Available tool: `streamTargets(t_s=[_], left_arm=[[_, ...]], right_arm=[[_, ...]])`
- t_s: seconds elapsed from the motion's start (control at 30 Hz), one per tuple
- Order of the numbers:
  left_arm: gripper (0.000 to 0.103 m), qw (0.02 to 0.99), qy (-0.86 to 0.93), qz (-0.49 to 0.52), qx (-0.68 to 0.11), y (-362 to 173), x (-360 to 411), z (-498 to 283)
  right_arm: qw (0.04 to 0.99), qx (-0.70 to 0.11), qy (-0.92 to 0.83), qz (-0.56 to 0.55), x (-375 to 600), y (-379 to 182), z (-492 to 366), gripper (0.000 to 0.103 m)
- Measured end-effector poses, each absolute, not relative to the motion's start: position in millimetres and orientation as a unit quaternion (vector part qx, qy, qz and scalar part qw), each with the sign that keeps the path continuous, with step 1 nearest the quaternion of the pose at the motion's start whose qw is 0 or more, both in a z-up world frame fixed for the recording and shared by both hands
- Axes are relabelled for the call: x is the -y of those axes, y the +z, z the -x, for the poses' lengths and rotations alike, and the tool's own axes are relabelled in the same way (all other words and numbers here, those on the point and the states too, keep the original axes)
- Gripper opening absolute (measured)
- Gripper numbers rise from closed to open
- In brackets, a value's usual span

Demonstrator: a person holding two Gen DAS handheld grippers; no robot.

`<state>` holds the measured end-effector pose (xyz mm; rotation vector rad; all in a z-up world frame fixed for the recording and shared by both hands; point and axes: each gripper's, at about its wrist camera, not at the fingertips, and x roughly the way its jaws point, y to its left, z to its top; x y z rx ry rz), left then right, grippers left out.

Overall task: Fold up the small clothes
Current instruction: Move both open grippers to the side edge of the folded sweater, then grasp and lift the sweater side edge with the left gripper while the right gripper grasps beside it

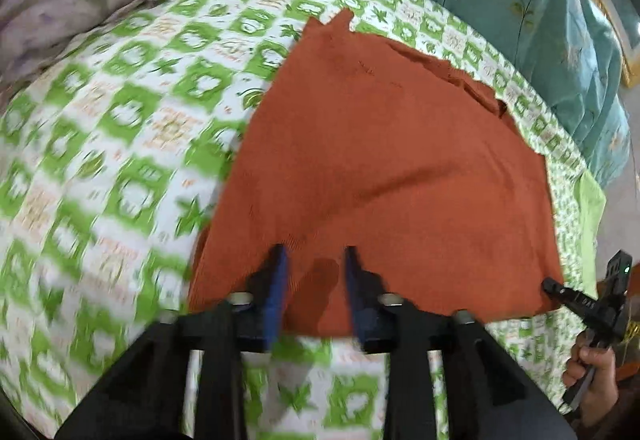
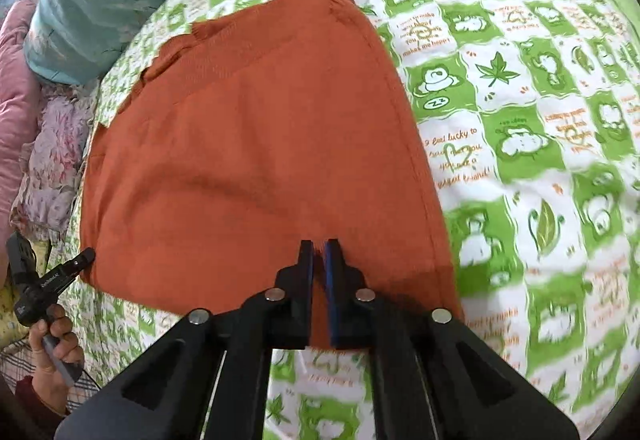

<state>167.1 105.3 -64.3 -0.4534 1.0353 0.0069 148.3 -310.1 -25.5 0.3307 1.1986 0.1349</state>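
Garment (image 2: 256, 160) hem pinched in nearly closed right tool (image 2: 319, 246), slack between left tool's (image 1: 315, 254) half-open blue pads.

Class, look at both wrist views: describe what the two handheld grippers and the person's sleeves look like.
Both grippers are black plastic with angular arms, round silver bolt heads at the joints and blue pads lining the fingers. This shows on the left gripper and the right gripper. Seen from the side, the right one carries a small green light and white lettering too small to read. The sleeve at the left wrist is dark red.
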Motion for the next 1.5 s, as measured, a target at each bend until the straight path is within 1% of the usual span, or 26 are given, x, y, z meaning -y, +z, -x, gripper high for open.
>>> streamTargets(t_s=[0.03,0.07,0.1,0.13,0.2,0.33,0.4,0.6,0.77,0.87,0.9,0.93,0.97,1.03,1.13,1.2,1.37,1.5], left_arm=[[0.051,0.844,0.008,0.219,-0.49,-60.5,-104.5,-156.6],[0.054,0.843,0.012,0.225,-0.489,-56.3,-103.4,-146.5],[0.055,0.84,0.01,0.235,-0.489,-54.8,-102.9,-139.2],[0.055,0.836,0.007,0.246,-0.49,-54.5,-103.9,-128.5],[0.058,0.824,0.001,0.273,-0.497,-61.4,-102.4,-121.5],[0.058,0.798,-0.004,0.315,-0.514,-82.1,-100.6,-121.3],[0.059,0.794,-0.003,0.334,-0.509,-86.8,-102.5,-121.5],[0.066,0.79,0.0,0.365,-0.493,-93.5,-106.9,-136.0],[0.066,0.793,0.009,0.378,-0.478,-91.7,-115.6,-152.9],[0.063,0.795,0.018,0.381,-0.471,-90.7,-120.7,-160.9],[0.058,0.798,0.019,0.378,-0.469,-89.3,-121.0,-163.4],[0.048,0.8,0.022,0.374,-0.468,-87.7,-121.1,-165.3],[0.042,0.802,0.024,0.369,-0.468,-86.5,-120.8,-167.3],[0.018,0.808,0.032,0.356,-0.469,-82.6,-119.6,-170.4],[0.011,0.833,0.039,0.303,-0.462,-64.5,-107.9,-174.8],[0.009,0.857,0.034,0.246,-0.452,-43.8,-89.5,-180.3],[0.008,0.892,-0.015,0.161,-0.423,-2.7,-34.4,-194.7],[0.007,0.907,-0.057,0.102,-0.405,14.1,18.1,-198.7]], right_arm=[[0.814,-0.557,0.062,-0.152,307.9,-20.6,-143.3,0.02],[0.817,-0.553,0.064,-0.153,306.7,-15.9,-138.1,0.026],[0.821,-0.546,0.066,-0.154,304.5,-11.9,-133.8,0.037],[0.825,-0.54,0.067,-0.153,301.7,-7.3,-129.6,0.041],[0.83,-0.534,0.073,-0.143,294.0,-1.0,-125.7,0.041],[0.832,-0.53,0.089,-0.136,278.4,8.5,-121.9,0.041],[0.832,-0.529,0.094,-0.135,271.6,11.7,-121.3,0.041],[0.829,-0.533,0.111,-0.131,256.9,14.7,-117.2,0.044],[0.826,-0.535,0.116,-0.132,253.7,14.9,-114.9,0.045],[0.825,-0.537,0.119,-0.131,253.4,14.8,-116.2,0.046],[0.824,-0.538,0.118,-0.132,254.0,14.3,-116.4,0.047],[0.824,-0.538,0.118,-0.134,255.2,13.8,-116.8,0.048],[0.823,-0.538,0.117,-0.136,256.4,13.3,-117.2,0.048],[0.822,-0.539,0.116,-0.14,259.5,11.8,-118.8,0.048],[0.821,-0.54,0.115,-0.147,263.9,9.8,-121.1,0.049],[0.82,-0.54,0.113,-0.15,267.6,8.4,-123.1,0.049],[0.818,-0.539,0.109,-0.168,278.2,4.5,-128.9,0.05],[0.82,-0.536,0.105,-0.173,289.6,3.3,-138.1,0.05]])
